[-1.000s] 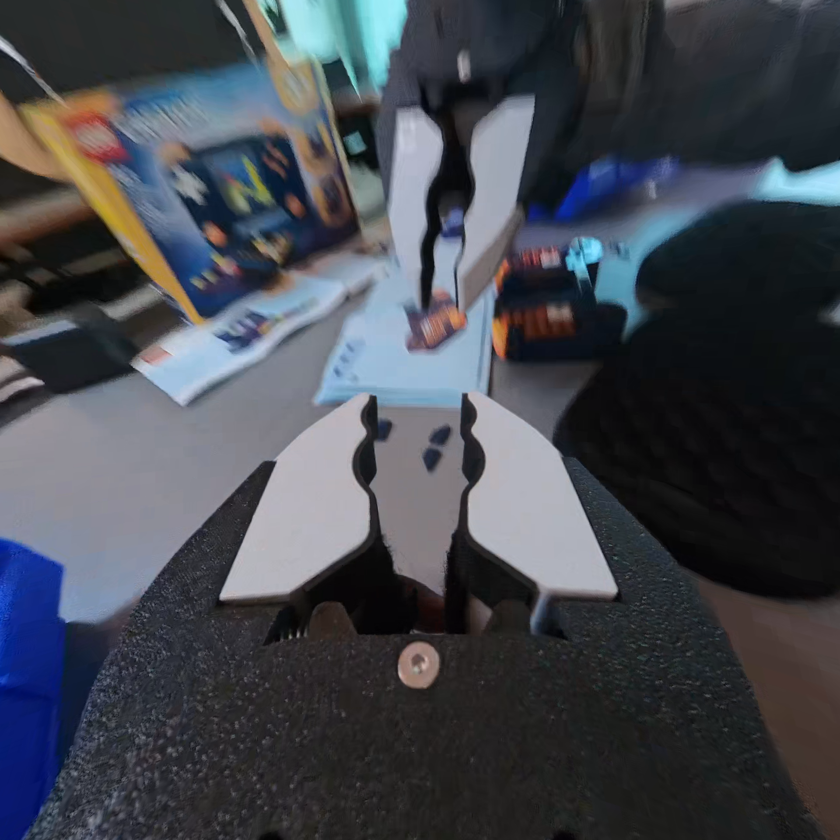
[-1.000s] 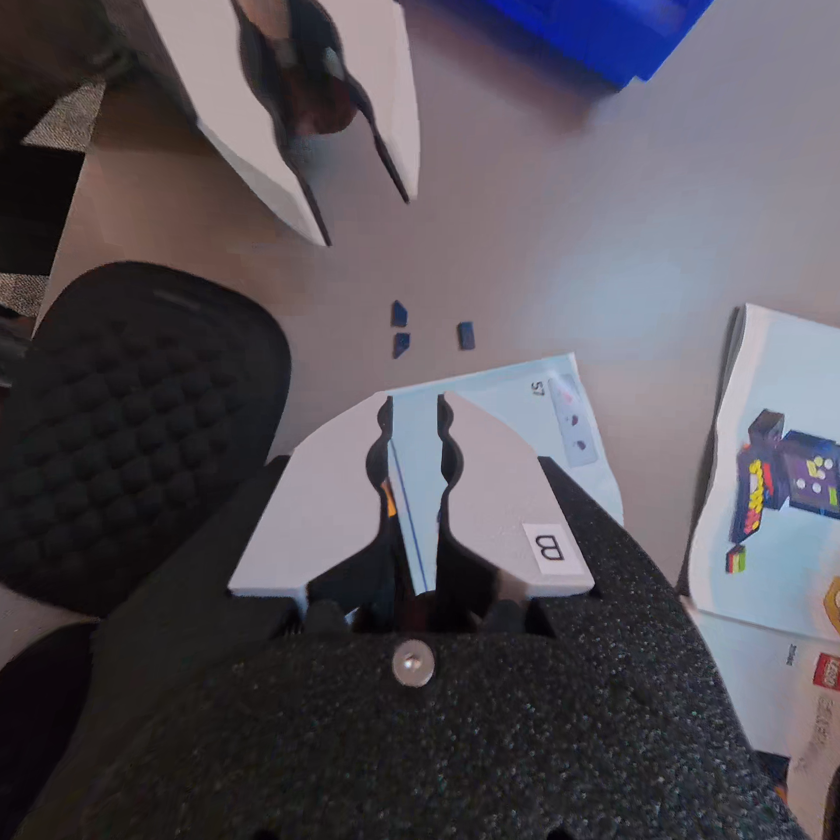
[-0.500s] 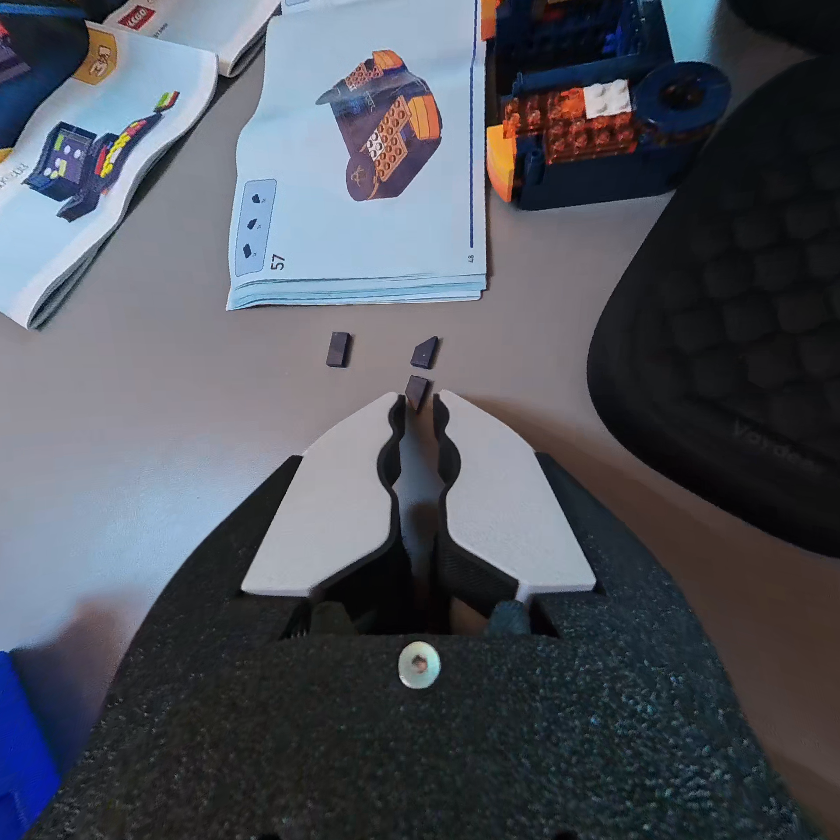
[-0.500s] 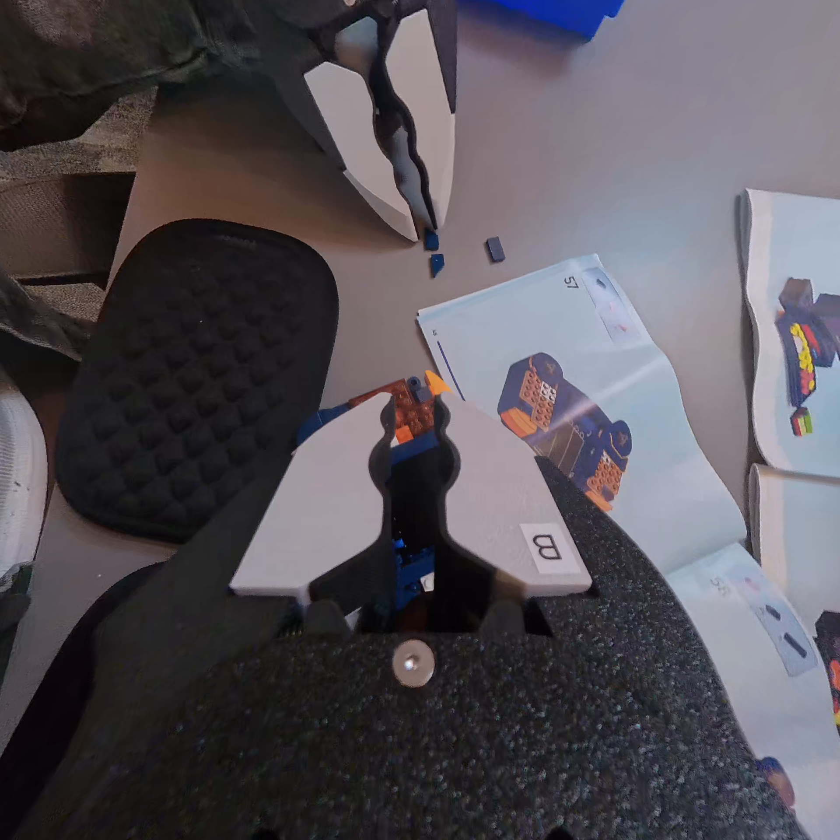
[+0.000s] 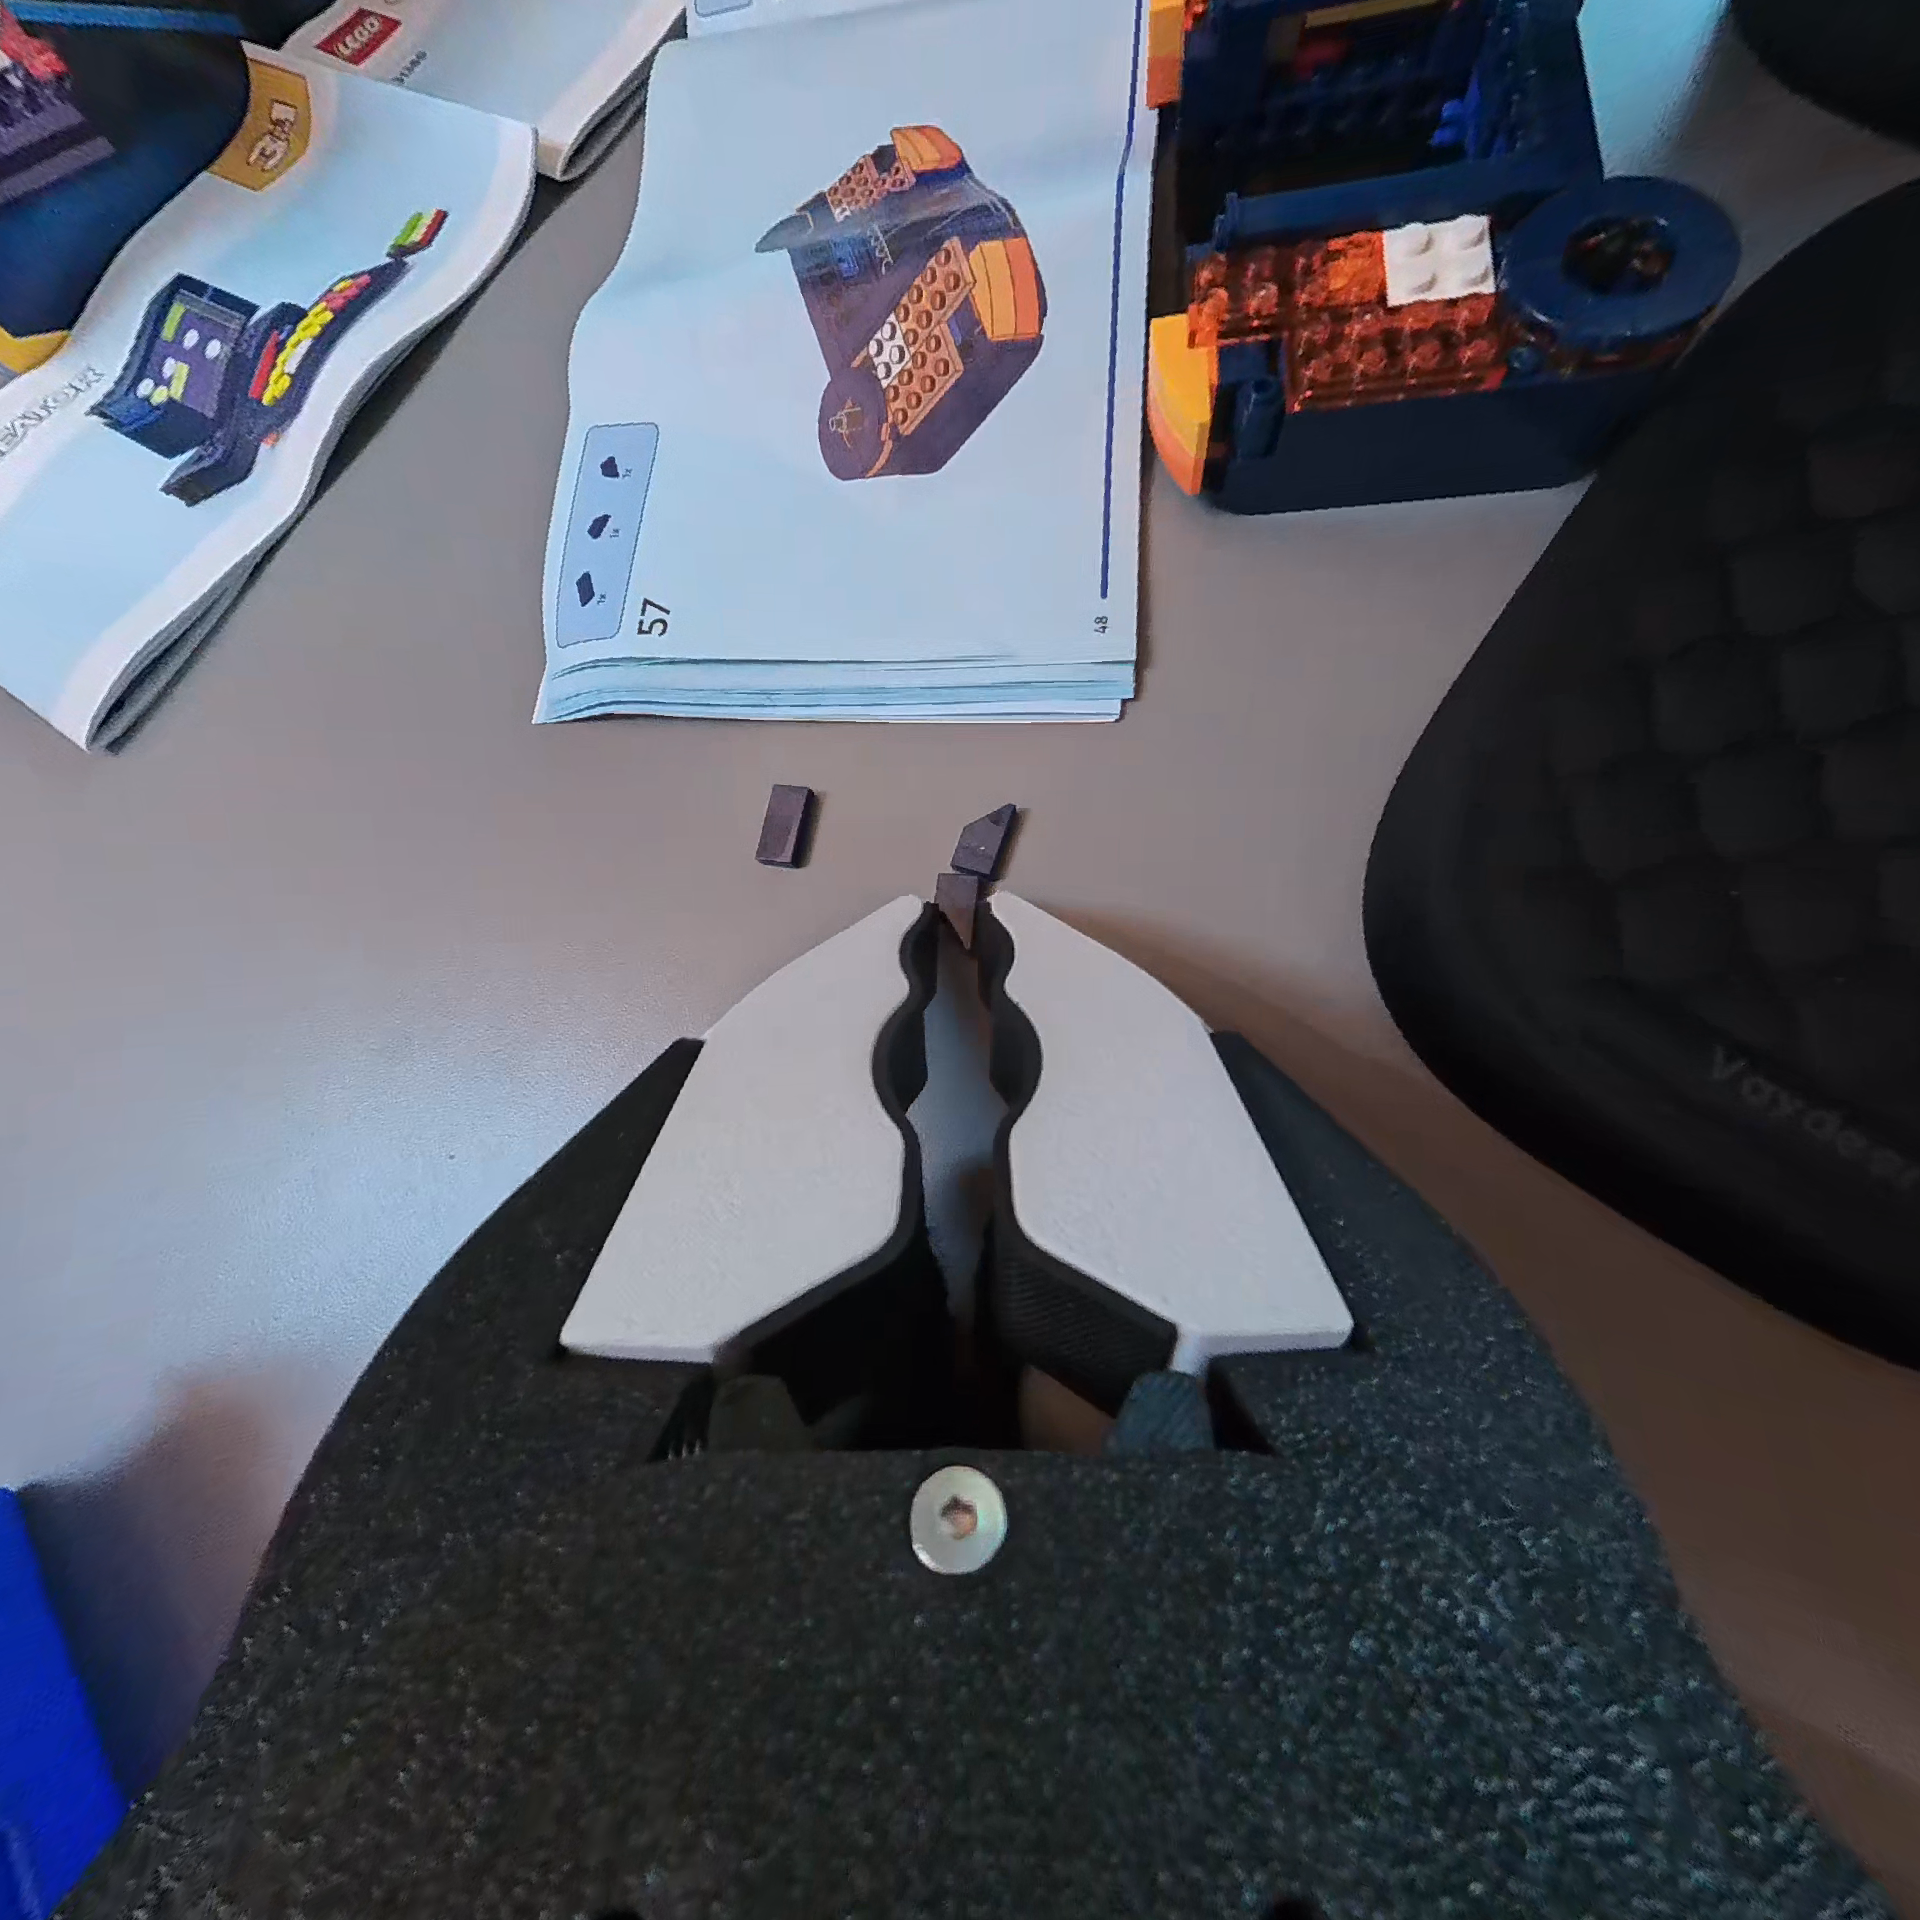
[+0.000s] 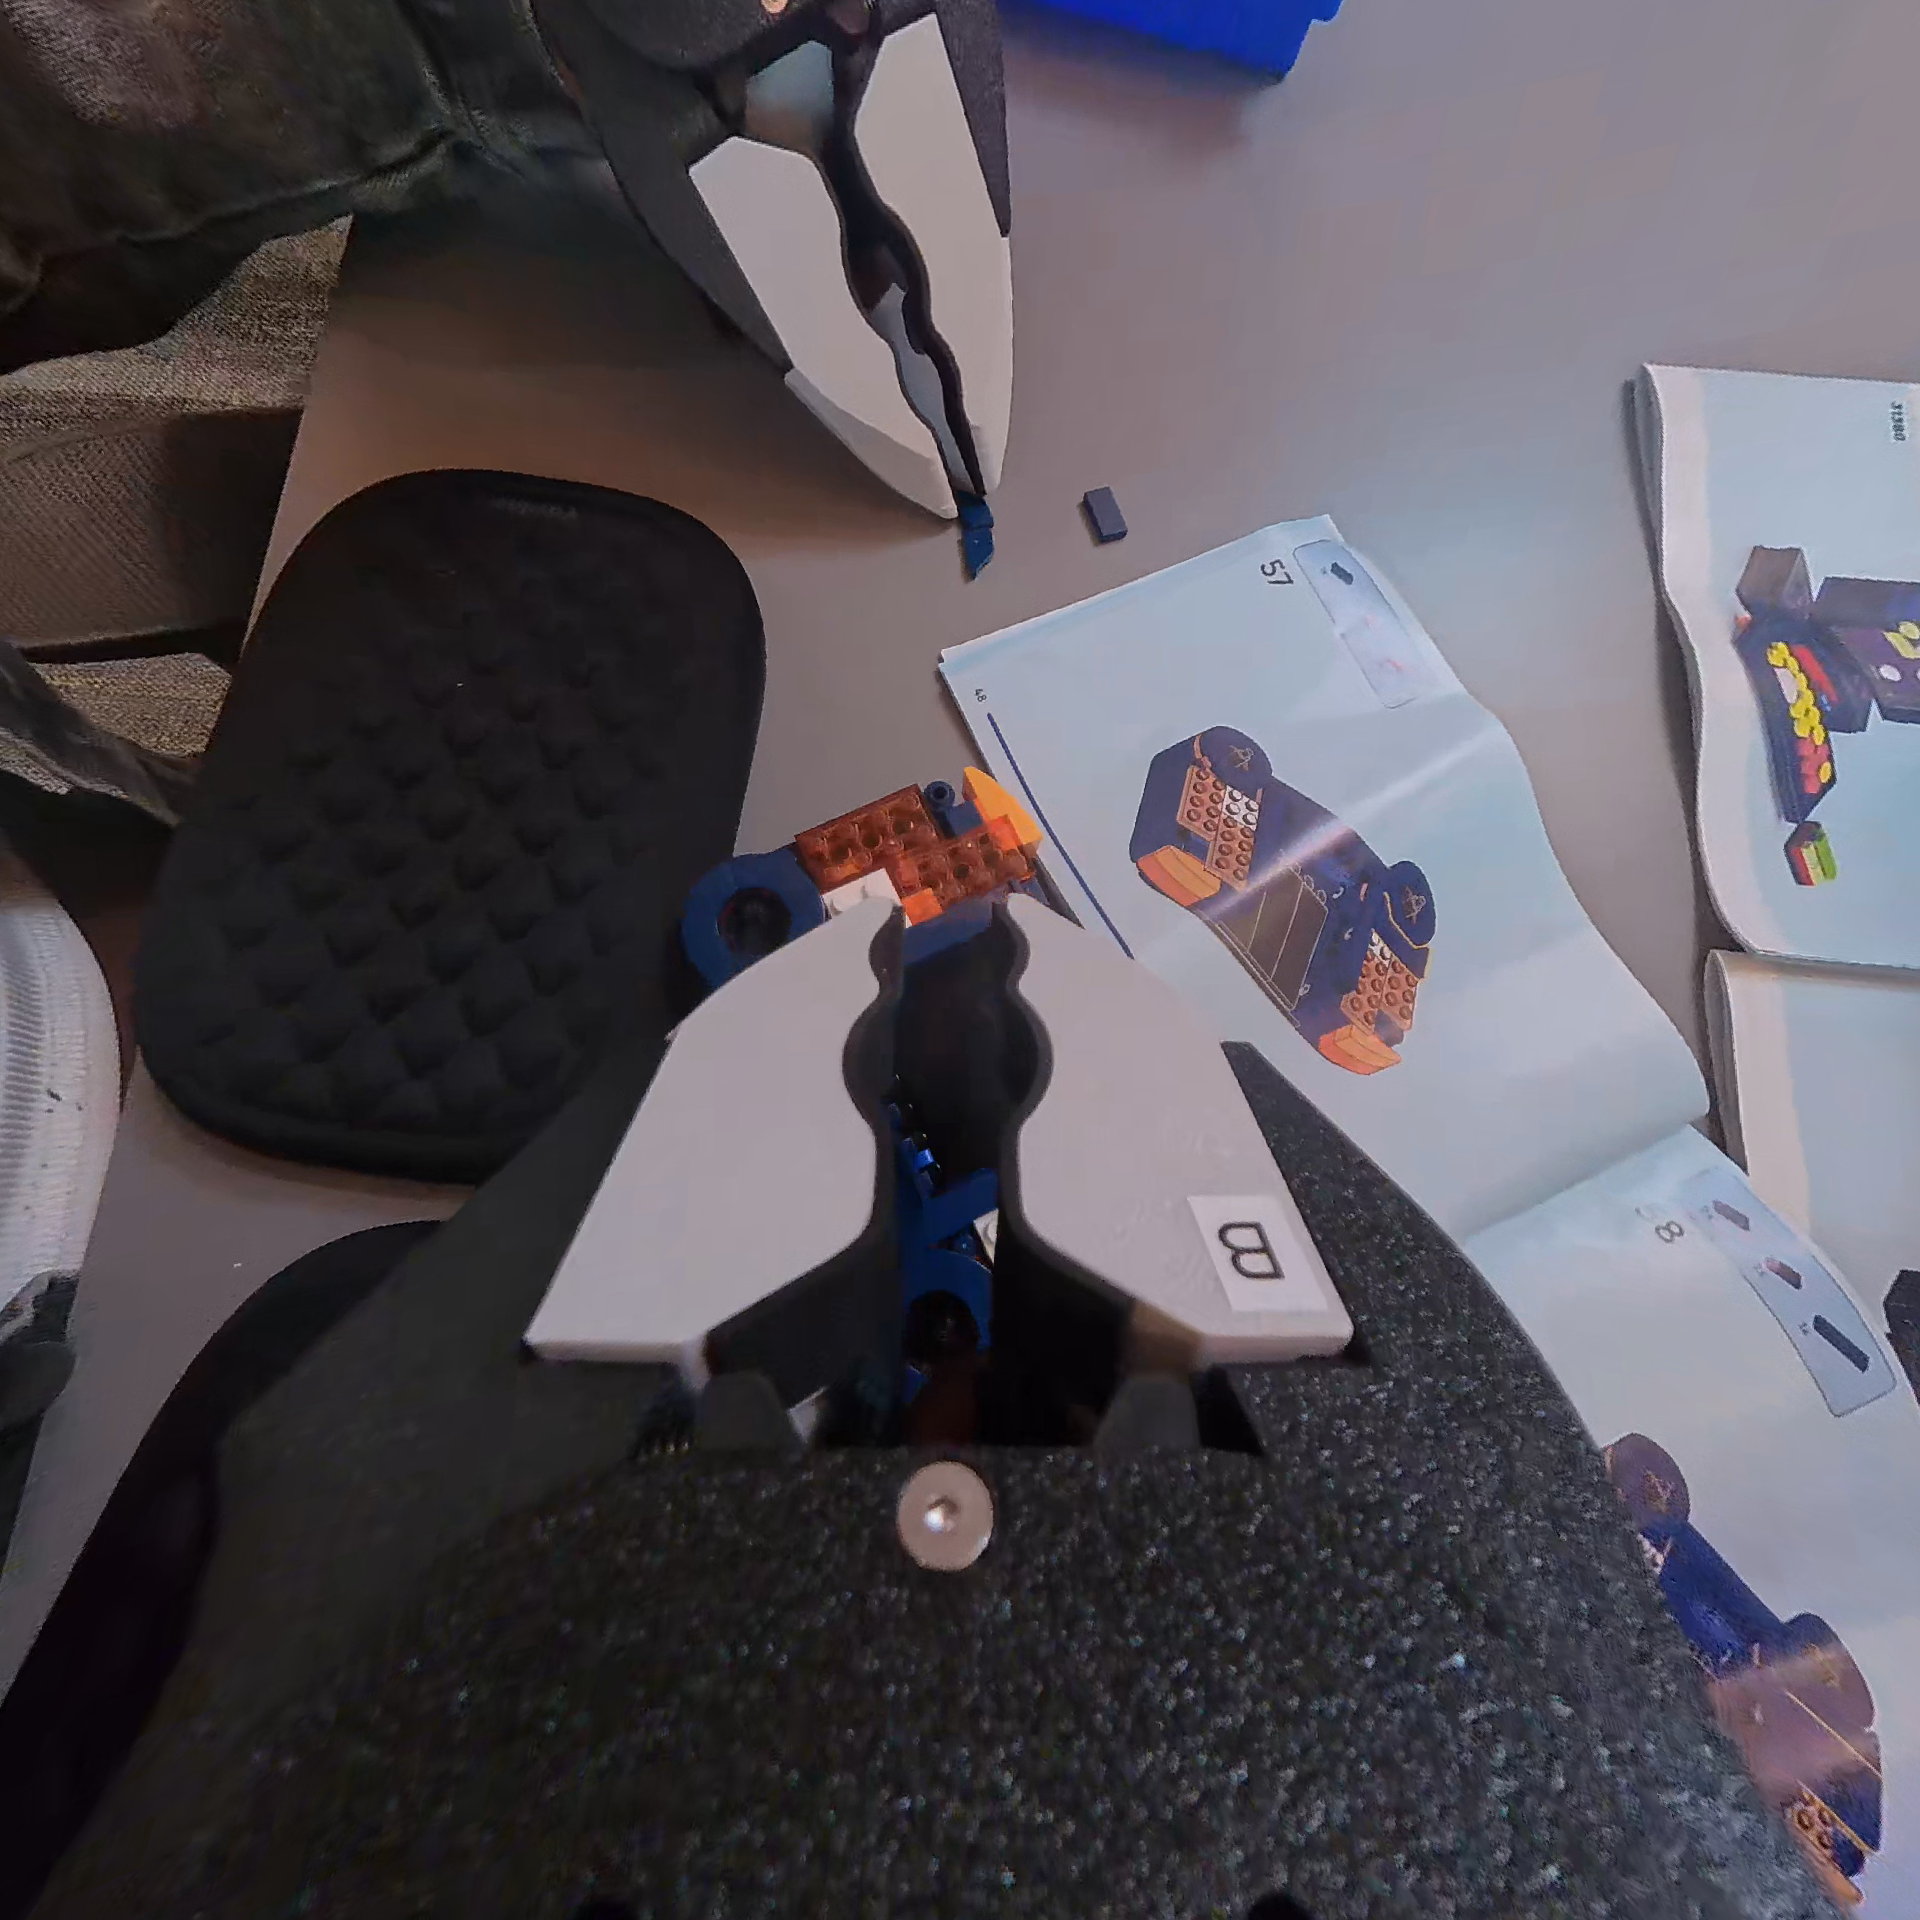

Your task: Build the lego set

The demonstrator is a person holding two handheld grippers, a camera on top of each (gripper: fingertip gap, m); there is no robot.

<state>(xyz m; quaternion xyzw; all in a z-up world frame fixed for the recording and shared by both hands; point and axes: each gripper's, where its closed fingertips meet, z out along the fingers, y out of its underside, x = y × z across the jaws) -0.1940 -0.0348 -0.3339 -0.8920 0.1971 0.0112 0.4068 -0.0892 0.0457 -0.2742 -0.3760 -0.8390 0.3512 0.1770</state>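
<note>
Lego model (image 5: 1382, 301), the half-built blue and orange one, sits on the grey table (image 5: 312, 987), far ahead of the left gripper (image 5: 961, 914) and off to its right. In the right wrist view the model (image 6: 914, 852) lies right under the right gripper (image 6: 945, 914). I think that gripper waits there so it can hold the model steady when a new piece goes on. Its jaws are a little apart, and I cannot tell if they touch the model.

Ahead of the left gripper lies the open booklet (image 5: 862, 416). It is likely open so the person can see which pieces come next. A black bumpy pad (image 5: 1683, 831) sits to the gripper's right.

Three tiny dark pieces lie between the booklet and the left gripper, maybe laid out ready for this step. The flat piece (image 5: 785, 824) is ahead and a bit left. The pointed piece (image 5: 985, 837) is just past the tips. The third small piece (image 5: 957, 904) is right at the tips. The jaws are almost closed around it, so the grab looks just made or nearly made.

Half a second ago the left jaws stood a little wider, and the piece lay just ahead of the tips. A second ago this gripper was higher up, aimed at the box and the other gripper.
</note>
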